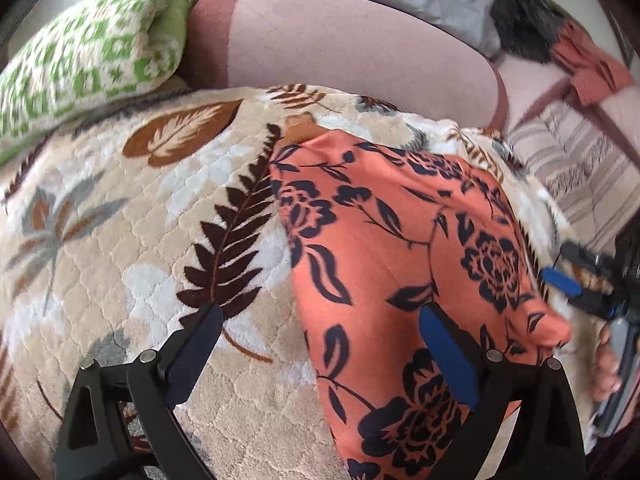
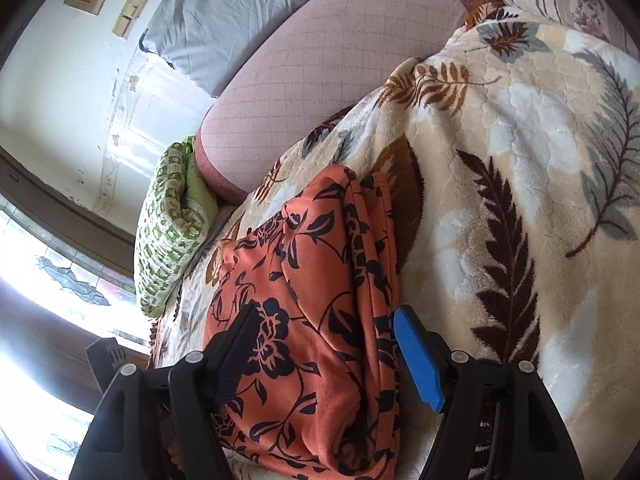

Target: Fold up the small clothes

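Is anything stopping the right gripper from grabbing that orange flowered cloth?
Probably not. The right gripper hangs open just over the orange cloth, whose layered edge lies between its fingers. Nothing covers the cloth on the leafy blanket, and the left gripper is open too.

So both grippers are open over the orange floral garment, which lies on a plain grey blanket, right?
Not quite. The orange floral garment lies on a cream leaf-patterned blanket, as the left wrist view shows. The left gripper and right gripper are open.

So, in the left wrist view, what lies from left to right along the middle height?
Green pillow → leaf blanket → orange floral garment → right gripper at the right edge.
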Demonstrator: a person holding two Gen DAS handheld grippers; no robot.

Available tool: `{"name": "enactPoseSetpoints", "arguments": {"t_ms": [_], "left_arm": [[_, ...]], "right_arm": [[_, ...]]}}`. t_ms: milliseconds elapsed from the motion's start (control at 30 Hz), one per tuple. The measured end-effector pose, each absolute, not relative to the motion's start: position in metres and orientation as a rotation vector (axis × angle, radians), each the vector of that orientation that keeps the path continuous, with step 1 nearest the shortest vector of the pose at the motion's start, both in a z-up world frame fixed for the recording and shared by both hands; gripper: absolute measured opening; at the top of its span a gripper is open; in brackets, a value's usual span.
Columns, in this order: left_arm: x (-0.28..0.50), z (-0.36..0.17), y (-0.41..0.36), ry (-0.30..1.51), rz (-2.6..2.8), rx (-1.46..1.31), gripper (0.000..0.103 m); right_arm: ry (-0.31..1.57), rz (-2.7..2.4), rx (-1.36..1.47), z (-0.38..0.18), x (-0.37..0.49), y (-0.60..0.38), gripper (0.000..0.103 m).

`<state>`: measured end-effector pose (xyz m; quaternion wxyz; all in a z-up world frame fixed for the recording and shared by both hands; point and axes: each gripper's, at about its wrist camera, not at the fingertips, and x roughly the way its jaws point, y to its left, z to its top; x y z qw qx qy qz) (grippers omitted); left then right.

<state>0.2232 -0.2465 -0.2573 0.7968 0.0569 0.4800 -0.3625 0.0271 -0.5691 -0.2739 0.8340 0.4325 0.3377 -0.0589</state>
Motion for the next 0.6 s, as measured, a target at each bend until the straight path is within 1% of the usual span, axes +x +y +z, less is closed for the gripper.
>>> {"name": "enactPoseSetpoints", "arguments": {"t_ms": [167,300,400,600], "left_arm": [[0.242,-0.263,-0.234,1.111,-0.782,-0.02,0.098],[0.249,-0.269,-0.229,1.143,-0.76,-0.078,0.098],[0.246,-0.274,-0.234,1.148,-0.761,-0.05,0.098],[0.23,-0.275,-0.25,1.1,-0.776,0.064,0.098]], "right_arm": [[0.746,-0.118,0.914,-0.276,0.027,-0.569,0.074],[0.768,-0.12,0.938,-0.283,0.028,-0.57,0.075],[0.803,-0.108,0.96,-0.292,0.032,-0.569,0.075],[0.819,-0.077,0.989,-0.301,0.037,-0.566,0.075]]}}
